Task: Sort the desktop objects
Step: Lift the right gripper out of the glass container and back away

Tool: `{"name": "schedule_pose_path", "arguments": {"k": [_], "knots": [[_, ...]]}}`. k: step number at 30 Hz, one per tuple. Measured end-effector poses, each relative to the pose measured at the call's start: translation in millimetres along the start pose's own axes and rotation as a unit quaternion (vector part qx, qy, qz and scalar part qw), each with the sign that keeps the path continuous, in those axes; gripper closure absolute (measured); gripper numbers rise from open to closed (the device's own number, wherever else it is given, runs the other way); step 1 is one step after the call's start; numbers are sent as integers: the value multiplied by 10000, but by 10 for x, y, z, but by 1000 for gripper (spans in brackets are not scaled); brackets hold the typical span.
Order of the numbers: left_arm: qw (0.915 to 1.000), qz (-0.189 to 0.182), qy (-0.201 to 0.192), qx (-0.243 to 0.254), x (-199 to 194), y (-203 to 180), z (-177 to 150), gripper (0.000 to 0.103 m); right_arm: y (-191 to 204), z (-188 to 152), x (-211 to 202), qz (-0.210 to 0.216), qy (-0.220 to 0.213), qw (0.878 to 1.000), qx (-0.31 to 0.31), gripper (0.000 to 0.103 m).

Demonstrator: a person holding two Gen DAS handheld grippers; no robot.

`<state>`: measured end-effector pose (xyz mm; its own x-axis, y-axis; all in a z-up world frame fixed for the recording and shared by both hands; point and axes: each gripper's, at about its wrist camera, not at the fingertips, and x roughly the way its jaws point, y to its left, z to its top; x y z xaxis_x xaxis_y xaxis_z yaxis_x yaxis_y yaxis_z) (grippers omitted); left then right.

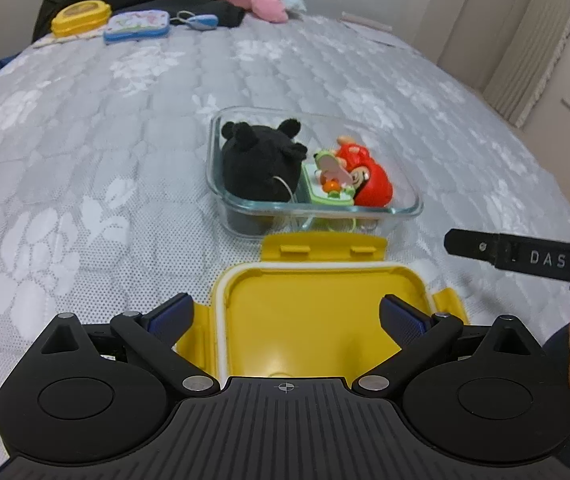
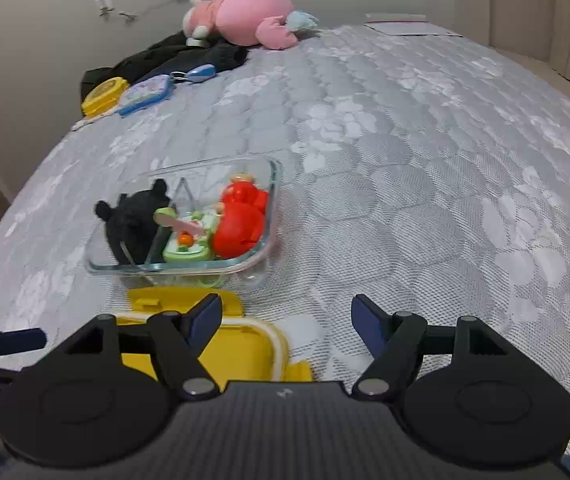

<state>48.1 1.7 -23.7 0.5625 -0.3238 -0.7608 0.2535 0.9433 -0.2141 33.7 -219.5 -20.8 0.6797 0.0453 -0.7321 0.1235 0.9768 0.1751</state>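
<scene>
Yellow lid (image 1: 317, 320) between left gripper (image 1: 287, 316) fingers, untouched, glass container (image 1: 405, 184) beyond

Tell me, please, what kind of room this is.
Most likely a bedroom. The work surface is a quilted mattress, not a desk; a pink plush and dark clothes lie at its far end, and curtains hang beside it.
</scene>
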Motion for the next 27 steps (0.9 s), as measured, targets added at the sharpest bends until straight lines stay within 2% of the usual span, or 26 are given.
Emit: {"name": "schedule_pose_path", "arguments": {"k": [3,7,13,15,17,18,22,23,27], "knots": [[10000,-31,-10,-89,4,10,21,1,27,-8,-2,-101,-54,9998,-149,27],[9996,-151,219,16,51,-30,4,1,33,-5,43,-145,31,9998,-134,26],[9996,-234,105,113,-25,-74,-49,1,78,-31,80,-184,157,9993,-292,28],[9997,-237,44,89,-66,-73,-61,1,41,-29,67,-63,226,9996,-135,38],[9995,-292,29,112,-86,-83,-66,1,-14,-27,101,13,454,9989,75,72],[9994,-294,68,139,-74,-93,-68,1,-46,-28,135,28,581,9981,187,76],[9993,-224,217,225,-32,-126,-78,1,-145,-34,203,54,800,9951,571,70],[9992,-227,218,230,-36,-128,-82,1,-148,-40,204,50,805,9950,592,66],[9991,-196,297,212,-14,-126,-94,1,-82,-84,253,-55,968,9944,427,63]]}}
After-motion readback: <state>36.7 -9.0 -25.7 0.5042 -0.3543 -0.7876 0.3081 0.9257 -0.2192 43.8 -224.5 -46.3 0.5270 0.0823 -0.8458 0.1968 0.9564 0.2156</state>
